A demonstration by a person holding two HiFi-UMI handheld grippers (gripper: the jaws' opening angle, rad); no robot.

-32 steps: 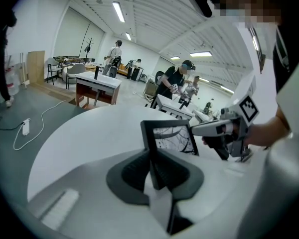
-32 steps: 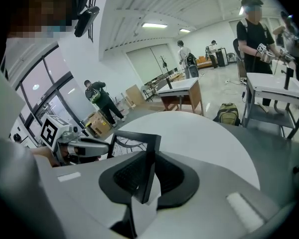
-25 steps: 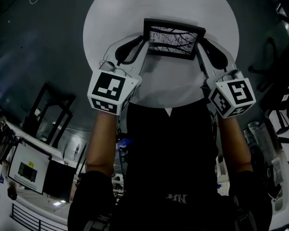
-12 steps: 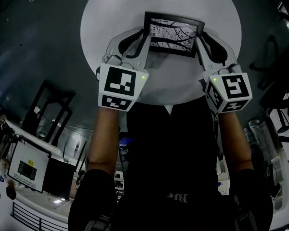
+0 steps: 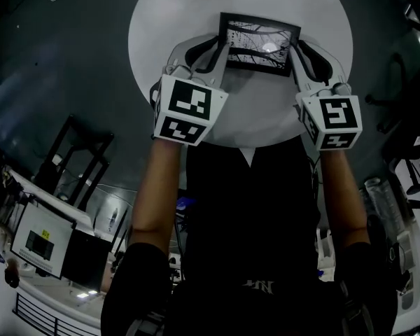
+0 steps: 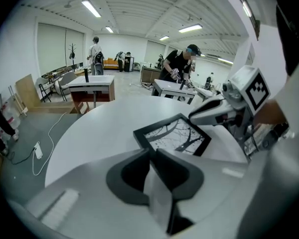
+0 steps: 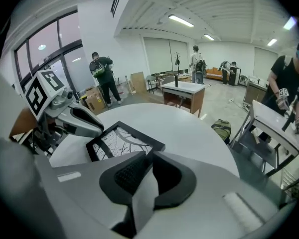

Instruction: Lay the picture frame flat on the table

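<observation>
A black picture frame holding a print of bare branches hangs low over the far half of a round white table, midway between the table's left and right rims, its glass facing up and catching a ceiling light. The person carries it with a handheld gripper on each short side. The left gripper is over the table's left-of-centre part and the right gripper over its right-of-centre part.

In the left gripper view the jaws of the left gripper are drawn almost together on the near corner of the picture frame, with only a thin slit between them. In the right gripper view the right gripper is likewise pinched on the opposite edge of the picture frame. Each gripper view also shows the other gripper's jaw tips at the frame's far side.

The frame looks close to level with the table top. No view settles whether its back rests on the table or sits just above it.

The step in hand appears to be the final lowering, with the task nearly done. The next move would call for bringing both sides down evenly until the back sits fully on the table. Both sets of jaws would then part together and draw outward toward the table's rim, so that neither side is dragged or tipped.
</observation>
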